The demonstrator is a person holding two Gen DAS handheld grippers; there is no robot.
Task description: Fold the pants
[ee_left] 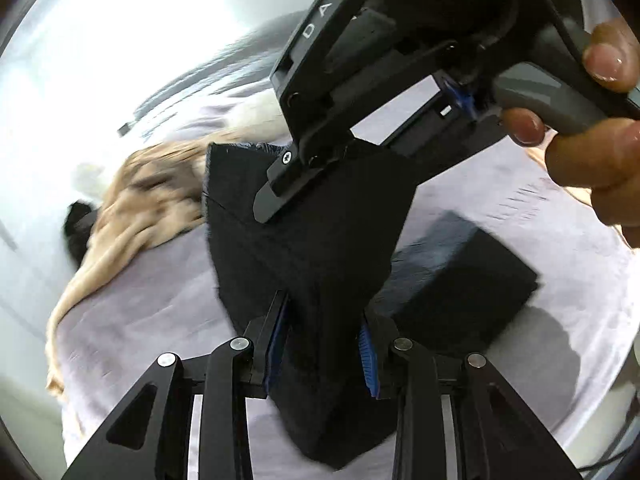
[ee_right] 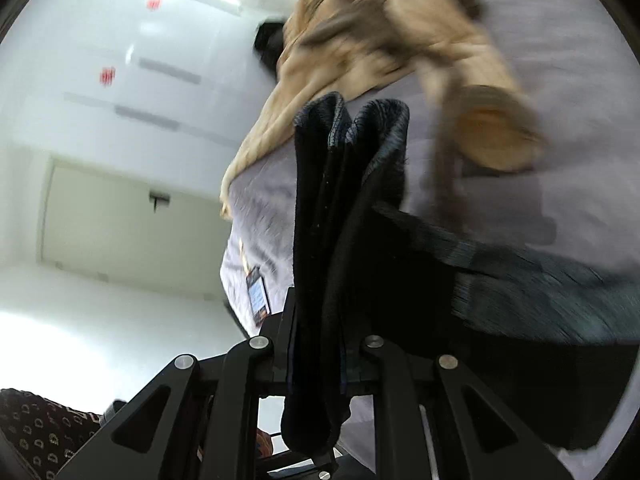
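Note:
The black pants (ee_left: 320, 240) hang lifted above a pale lilac bed sheet (ee_left: 160, 300). My left gripper (ee_left: 325, 340) is shut on a bunched part of the pants, blue pads pressing both sides. The right gripper (ee_left: 288, 196) shows in the left wrist view, held by a hand, its fingers clamped on the pants' upper edge. In the right wrist view the right gripper (ee_right: 318, 356) is shut on several folded layers of the pants (ee_right: 340, 220), whose hem ends stand up. The rest of the dark cloth (ee_right: 520, 300) trails to the right.
A folded dark garment (ee_left: 460, 276) lies on the sheet to the right. A crumpled tan garment (ee_left: 140, 208) lies at the far left; it also shows in the right wrist view (ee_right: 380, 40). A phone-like card (ee_right: 258, 296) lies on the bed edge. White wall and door (ee_right: 120, 220) stand beyond.

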